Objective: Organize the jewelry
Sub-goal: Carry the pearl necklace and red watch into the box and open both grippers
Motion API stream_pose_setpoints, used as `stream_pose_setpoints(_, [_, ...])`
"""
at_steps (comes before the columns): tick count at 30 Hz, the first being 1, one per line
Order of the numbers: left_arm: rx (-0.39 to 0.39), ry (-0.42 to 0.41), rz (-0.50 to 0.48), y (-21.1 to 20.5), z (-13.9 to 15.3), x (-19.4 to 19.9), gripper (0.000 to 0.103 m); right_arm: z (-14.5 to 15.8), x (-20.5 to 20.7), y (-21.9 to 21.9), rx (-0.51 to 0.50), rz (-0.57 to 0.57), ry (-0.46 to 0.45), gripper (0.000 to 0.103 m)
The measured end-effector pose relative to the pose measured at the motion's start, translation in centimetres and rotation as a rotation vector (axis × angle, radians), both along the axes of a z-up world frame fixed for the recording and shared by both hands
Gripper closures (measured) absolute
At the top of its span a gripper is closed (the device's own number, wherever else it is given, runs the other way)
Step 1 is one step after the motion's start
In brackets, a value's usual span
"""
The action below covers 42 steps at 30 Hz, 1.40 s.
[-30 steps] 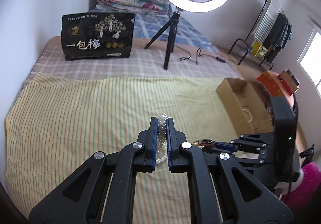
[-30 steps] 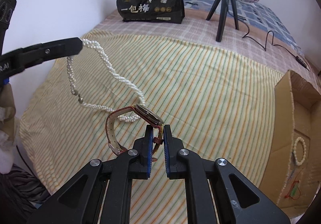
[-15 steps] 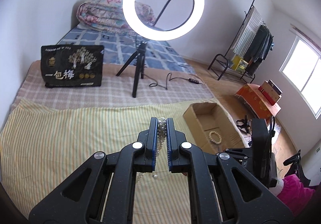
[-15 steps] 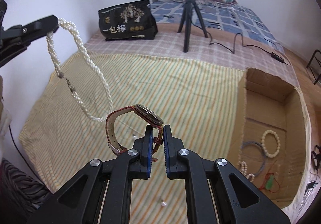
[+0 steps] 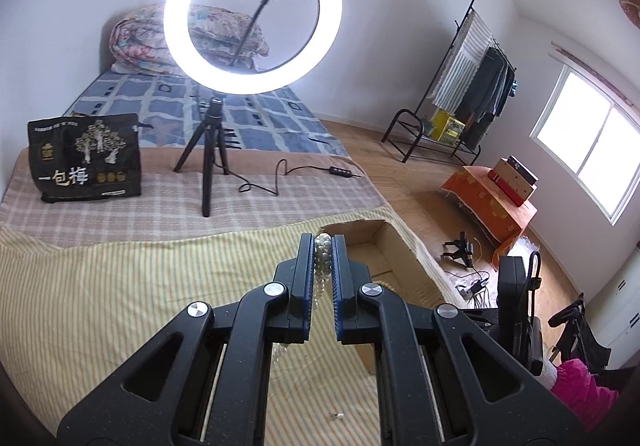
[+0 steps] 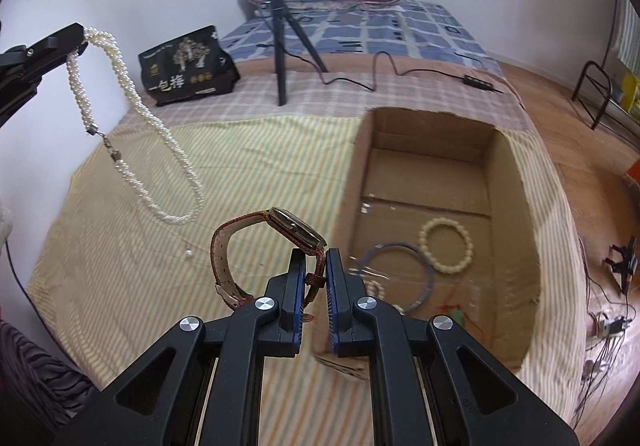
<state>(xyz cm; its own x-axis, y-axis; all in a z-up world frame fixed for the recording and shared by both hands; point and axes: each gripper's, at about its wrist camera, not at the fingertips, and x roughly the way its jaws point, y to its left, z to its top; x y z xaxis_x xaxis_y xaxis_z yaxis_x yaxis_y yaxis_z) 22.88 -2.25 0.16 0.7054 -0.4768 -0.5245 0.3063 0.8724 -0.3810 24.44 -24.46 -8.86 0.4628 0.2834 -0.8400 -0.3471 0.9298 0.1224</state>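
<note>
Right wrist: right tool (image 6: 314, 258) pinches watch (image 6: 276, 242); left tool (image 5: 323, 246) seemingly grips pearl necklace (image 6: 132, 114).

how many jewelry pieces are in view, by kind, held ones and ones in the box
white pearl necklace, held by left gripper: 1
red-strap wristwatch, held by right gripper: 1
cream bead bracelet in cardboard box: 1
grey ring bangle in box: 1
loose pearl on cloth: 1
total: 5

Lit ring light (image 5: 253, 12) on black tripod (image 5: 208, 150), standing on the bed. Black printed bag (image 5: 86, 158) left of the tripod. Folded floral quilt (image 5: 136, 42) by the far wall. Clothes rack (image 5: 472, 94) near the window (image 5: 596, 158). Orange-draped stand (image 5: 486, 194) on wooden floor.
</note>
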Motion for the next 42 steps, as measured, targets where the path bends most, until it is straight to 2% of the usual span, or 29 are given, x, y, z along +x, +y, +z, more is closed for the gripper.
stream_pose_setpoints(14, [-0.06,-0.049,-0.114,-8.7,2.1,3.8,0.097,-1.2,0.2,-6.1,-0.015,-0.087,0.033,0.095])
stream_pose_setpoints(20, [-0.042,-0.071,-0.171,-12.7,2.2,5.1,0.097,-2.0,0.6,-7.1,-0.019,-0.094,0.055,0.095])
stream_pose_setpoints(31, [0.052,0.033,-0.181,-16.7,-2.1,8.5,0.097,-3.1,1.4,-8.8,-0.023,-0.114,0.091,0.095])
stream_pose_setpoints(42, [0.091,0.034,-0.166,-18.1,-3.3,9.2,0.097,-3.5,1.3,-9.2,-0.03,-0.114,0.103,0.095])
